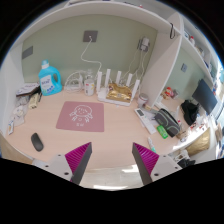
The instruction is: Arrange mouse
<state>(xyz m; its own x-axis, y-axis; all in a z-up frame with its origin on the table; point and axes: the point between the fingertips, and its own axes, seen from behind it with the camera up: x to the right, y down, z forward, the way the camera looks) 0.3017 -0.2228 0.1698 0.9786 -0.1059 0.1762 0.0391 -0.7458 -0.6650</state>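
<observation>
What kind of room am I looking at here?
Probably a home desk or small office corner. A pink mouse mat lies on the desk, a dark mouse sits off to one side, and a monitor stands nearby. The gripper hovers open above the desk.

The clutter along the desk's (110, 135) right edge is too small to sort into separate things; only a dark monitor (203, 97) stands out, and its far side is cut off. At the desk's left edge, the heap (25, 95) beside the blue bottle (48, 78) cannot be identified. The label on that bottle is unreadable. The pink mat's (79, 116) printed figure is too small to make out.
</observation>
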